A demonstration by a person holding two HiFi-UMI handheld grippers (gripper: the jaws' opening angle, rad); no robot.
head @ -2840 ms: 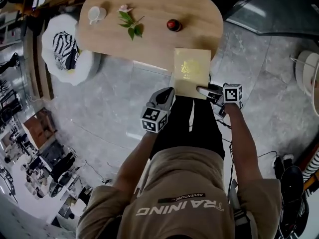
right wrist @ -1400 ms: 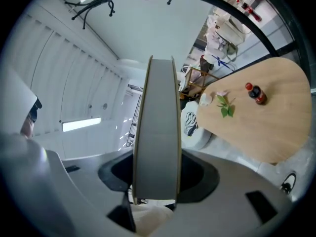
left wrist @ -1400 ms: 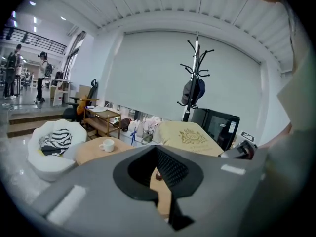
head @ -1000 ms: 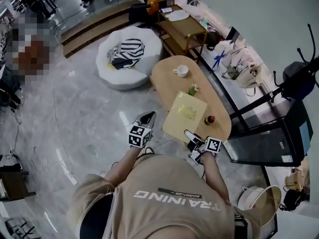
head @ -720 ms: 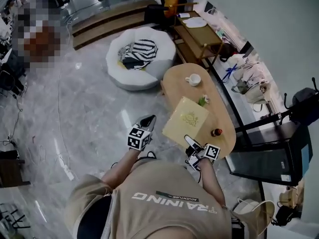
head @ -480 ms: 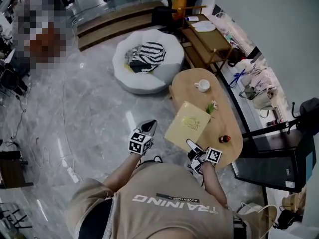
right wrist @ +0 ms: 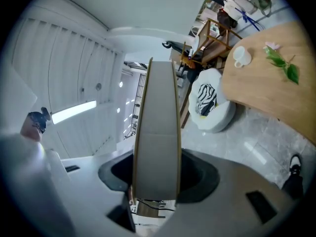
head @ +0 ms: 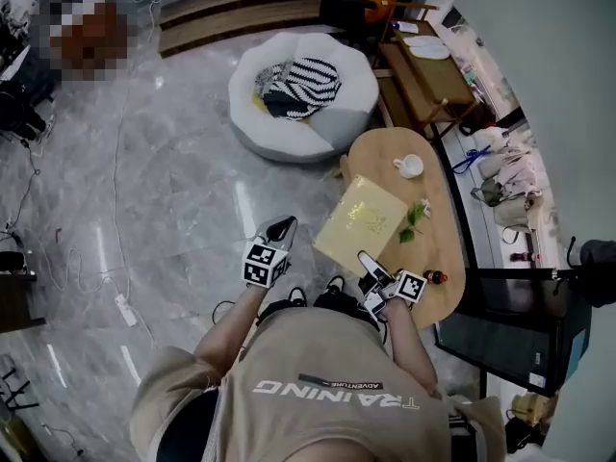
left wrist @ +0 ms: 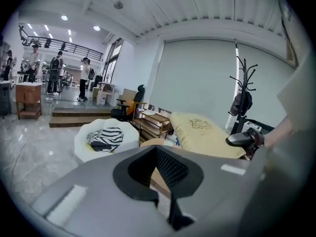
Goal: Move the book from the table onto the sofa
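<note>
- My right hand-held gripper (head: 369,261) is clamped on the book (head: 361,221). In the right gripper view the book stands edge-on between the jaws, which press on both covers.
- The book is a pale yellow volume with a gold emblem. It sits in the middle of the head view, lifted clear of the counter (head: 435,234) and overlapping the counter's left edge in the picture.
- My left hand-held gripper (head: 281,227) is just left of the book. Its jaws are together with nothing between them.
- The wooden counter runs down the right of the head view. It carries a white cup (head: 408,166) at its upper end, a green sprig (head: 416,217) in the middle and a small red thing (head: 438,277) near the lower end.
- The sofa (head: 260,133) is a round white one at the upper middle of the frame, well apart from the book. A striped cloth (head: 300,78) lies on it.
</note>
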